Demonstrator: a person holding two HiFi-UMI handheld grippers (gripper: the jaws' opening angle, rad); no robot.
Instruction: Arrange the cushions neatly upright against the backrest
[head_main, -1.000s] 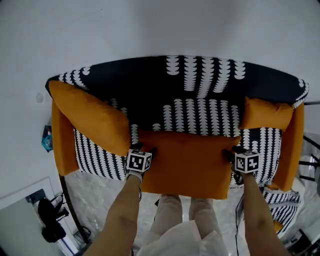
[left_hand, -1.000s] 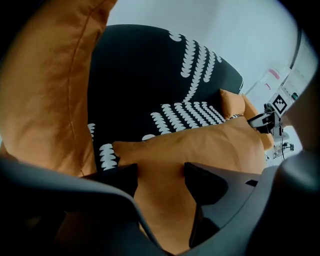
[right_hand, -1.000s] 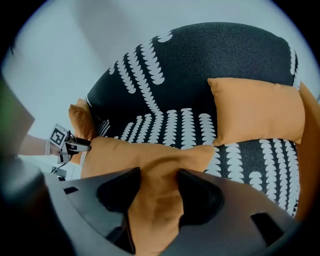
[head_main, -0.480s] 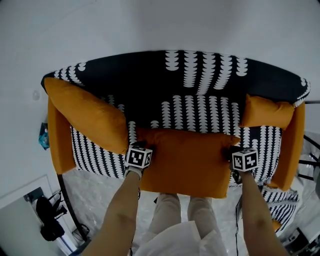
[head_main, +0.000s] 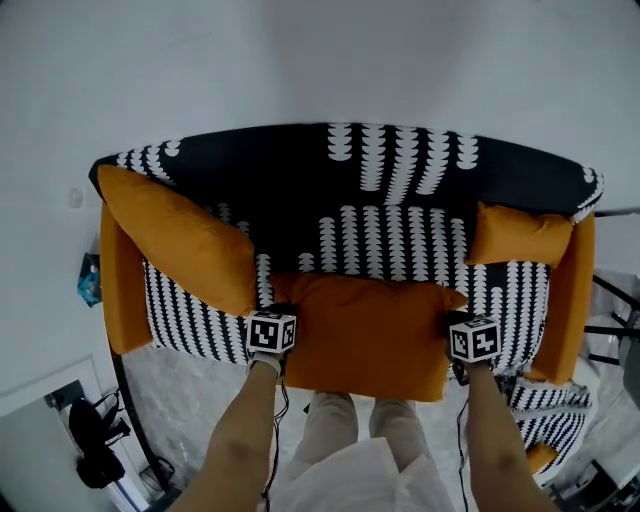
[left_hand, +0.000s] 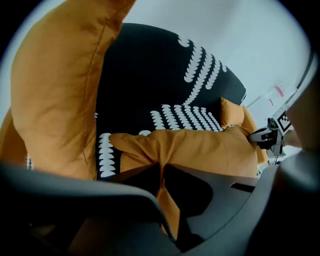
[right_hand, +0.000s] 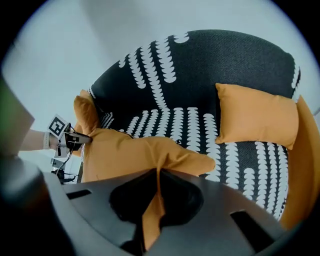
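The middle cushion (head_main: 365, 335) lies at the front of the sofa (head_main: 300, 165) seat, broad orange face up. Its long axis runs left to right, parallel to the backrest (head_main: 400, 170), and its far edge stays apart from that backrest. The cushion spans the gap between the two grippers.

The left gripper (left_hand: 162, 170) points steeply down at the cushion's left end. Its fingers (left_hand: 192, 187) have just been closing and now stand almost together, pinching a thin fold of orange fabric at the near left corner. The right gripper (right_hand: 156, 175) does the same at the right end: its fingers (right_hand: 182, 197) have just been closing and now clamp a narrow pleat of the same cushion.

The left cushion (head_main: 185, 240) leans against the left armrest (head_main: 120, 290). Its long axis slants from the back left corner toward the front middle, and its lower tip is just beside the middle cushion. The right cushion (head_main: 520, 235) stands in the back right corner against the backrest, long axis level, well apart from the middle one.
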